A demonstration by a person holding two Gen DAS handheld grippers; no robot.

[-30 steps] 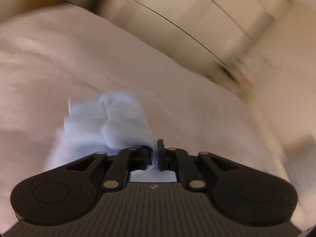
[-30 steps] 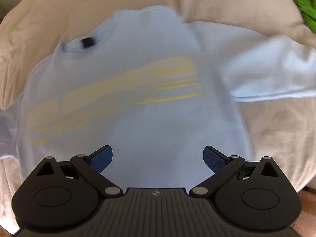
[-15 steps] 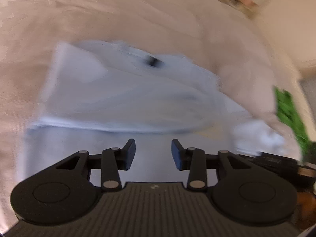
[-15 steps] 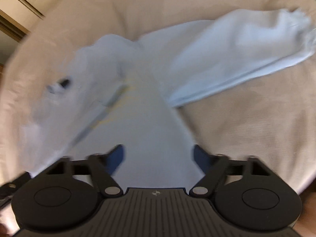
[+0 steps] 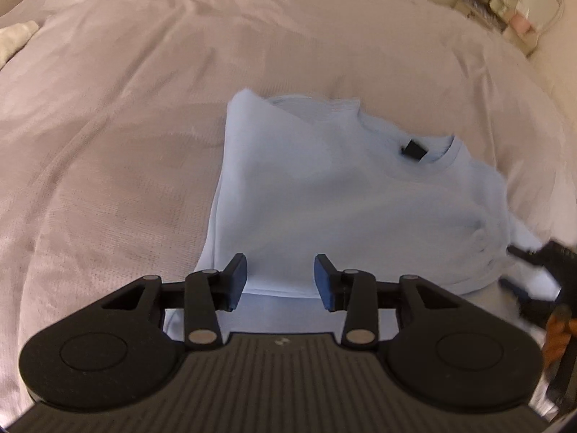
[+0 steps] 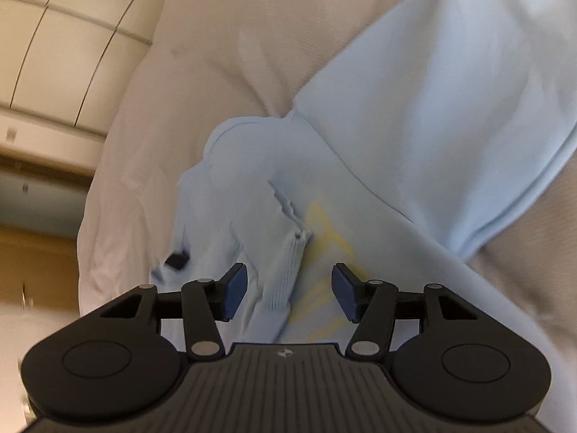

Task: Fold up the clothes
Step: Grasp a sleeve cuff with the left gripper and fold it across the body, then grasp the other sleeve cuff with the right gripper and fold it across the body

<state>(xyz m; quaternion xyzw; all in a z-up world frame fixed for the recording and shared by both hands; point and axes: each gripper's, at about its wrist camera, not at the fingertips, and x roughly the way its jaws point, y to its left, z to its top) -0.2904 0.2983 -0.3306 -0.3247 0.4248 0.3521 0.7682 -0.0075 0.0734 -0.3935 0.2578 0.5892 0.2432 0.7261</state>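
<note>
1. Pale-blue cotton, a long-sleeved sweatshirt (image 5: 360, 195), lies near the middle of the bed (image 5: 126, 126), its left side already folded in over the chest so the fold makes a straight edge on that side.
2. Left tongs (image 5: 280, 281) hover over the sweatshirt's lower part, jaws partly open, gripping nothing.
3. Right tongs (image 6: 289, 290) are likewise partly open and empty, poised above the folded-over sleeve's ribbed cuff (image 6: 288, 270), which lies across the yellow print (image 6: 324, 238).
4. Off to the right, the other sleeve (image 6: 450, 115) is spread out flat on the bedcover; it probably needs folding in next.
5. Risks, as a judgement:
   - The cuff sits loose and bunched; closing on it, or brushing it, could drag the finished fold open.
   - The duvet is soft and rumpled, so a grab pressed too deep may pinch bedcover together with cloth.
   - Taking only the top layer of the spread sleeve could leave it twisted instead of flat.
   - The collar area (image 5: 429, 155) looks slightly skewed, so later folds may come out uneven.
</note>
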